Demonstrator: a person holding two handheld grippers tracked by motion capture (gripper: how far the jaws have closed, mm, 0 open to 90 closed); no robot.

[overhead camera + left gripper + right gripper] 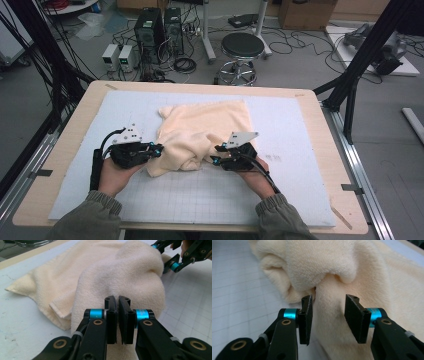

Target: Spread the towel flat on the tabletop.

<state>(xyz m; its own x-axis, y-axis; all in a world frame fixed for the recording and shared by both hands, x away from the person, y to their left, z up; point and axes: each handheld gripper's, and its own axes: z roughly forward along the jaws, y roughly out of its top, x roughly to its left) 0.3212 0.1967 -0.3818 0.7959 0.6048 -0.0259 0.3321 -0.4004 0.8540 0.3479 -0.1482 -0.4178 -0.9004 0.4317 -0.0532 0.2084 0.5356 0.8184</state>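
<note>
A cream towel point(200, 130) lies rumpled on the white gridded mat point(200, 195), its near part bunched into a hump point(125, 272). My left gripper point(159, 149) is at the towel's near left edge; in the left gripper view its jaws point(117, 300) are pressed together, with towel pile around and under them. My right gripper point(216, 154) is at the near right of the bunch. In the right gripper view it point(329, 300) stands open, and a ridge of towel point(324, 262) runs between the pads without being squeezed. The right gripper point(166, 255) also appears beyond the hump.
The mat covers most of a wooden table point(65, 150). Behind the table stand a black stool point(242, 47), computer towers point(150, 30) and floor cables. A black frame post point(360, 55) rises at the right rear corner. Bare mat lies on both sides of the towel.
</note>
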